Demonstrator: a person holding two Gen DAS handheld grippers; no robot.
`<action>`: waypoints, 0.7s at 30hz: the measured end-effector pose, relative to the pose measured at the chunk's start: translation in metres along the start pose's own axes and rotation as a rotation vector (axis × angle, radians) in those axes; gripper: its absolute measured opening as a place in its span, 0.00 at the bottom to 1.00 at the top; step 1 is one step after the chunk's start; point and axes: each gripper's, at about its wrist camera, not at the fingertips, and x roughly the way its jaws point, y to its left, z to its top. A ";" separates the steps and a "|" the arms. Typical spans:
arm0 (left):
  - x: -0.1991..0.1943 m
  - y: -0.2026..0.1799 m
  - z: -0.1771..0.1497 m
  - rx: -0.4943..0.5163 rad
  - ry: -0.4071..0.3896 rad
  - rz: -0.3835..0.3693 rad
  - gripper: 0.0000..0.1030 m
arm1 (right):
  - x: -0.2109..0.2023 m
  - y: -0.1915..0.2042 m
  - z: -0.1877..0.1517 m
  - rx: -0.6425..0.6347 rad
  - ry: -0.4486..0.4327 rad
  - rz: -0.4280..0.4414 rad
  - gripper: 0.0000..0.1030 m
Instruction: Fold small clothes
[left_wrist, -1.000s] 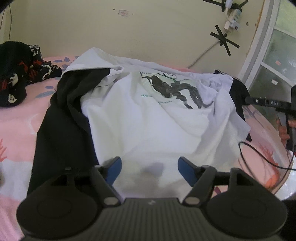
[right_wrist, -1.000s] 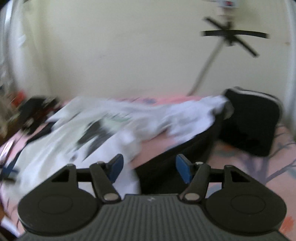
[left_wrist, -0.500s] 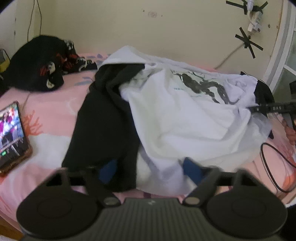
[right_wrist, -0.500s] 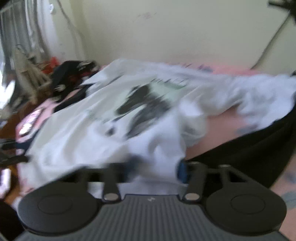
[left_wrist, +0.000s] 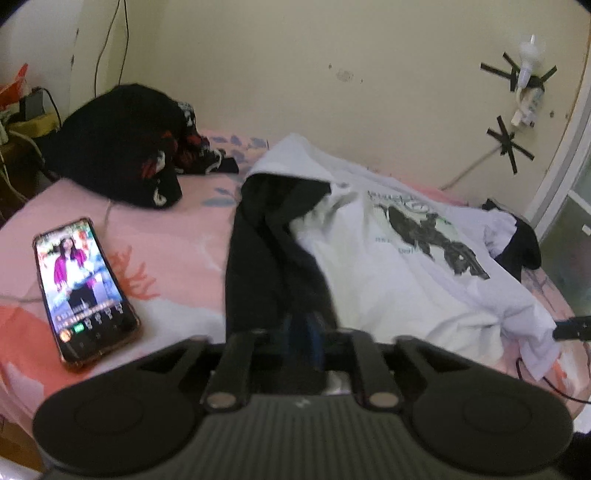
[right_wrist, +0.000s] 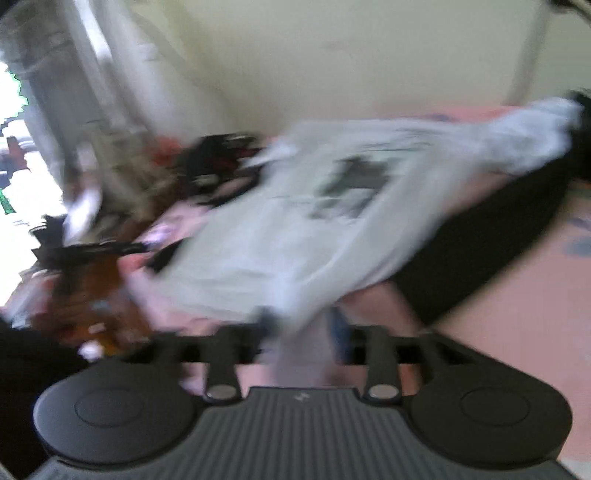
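The left gripper (left_wrist: 301, 332), jaws just closing, clamps the near hem of the black cloth garment (left_wrist: 273, 258), running away toward the far wall; the right gripper (right_wrist: 306, 332) pinches the white printed T-shirt (right_wrist: 295, 240).

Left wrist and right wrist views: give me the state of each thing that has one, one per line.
White T-shirt: spread print-up, creased, unfolded.
Black garment: under the T-shirt, one edge showing.
Phone: screen lit, flat on the bed.
Dark pile: heaped, unfolded.
Left gripper: just closing on the black garment.
Right gripper: T-shirt hem between its fingers; grip too blurred to tell.
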 end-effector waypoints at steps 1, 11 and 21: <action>0.003 -0.004 -0.001 0.011 0.011 -0.010 0.29 | -0.001 -0.009 -0.002 0.033 -0.021 -0.043 0.64; 0.033 -0.059 -0.029 0.091 0.112 -0.154 0.65 | 0.008 -0.010 -0.011 0.097 -0.048 0.056 0.72; -0.005 -0.040 0.008 0.088 0.051 -0.154 0.05 | -0.034 0.020 0.000 0.061 -0.106 0.256 0.01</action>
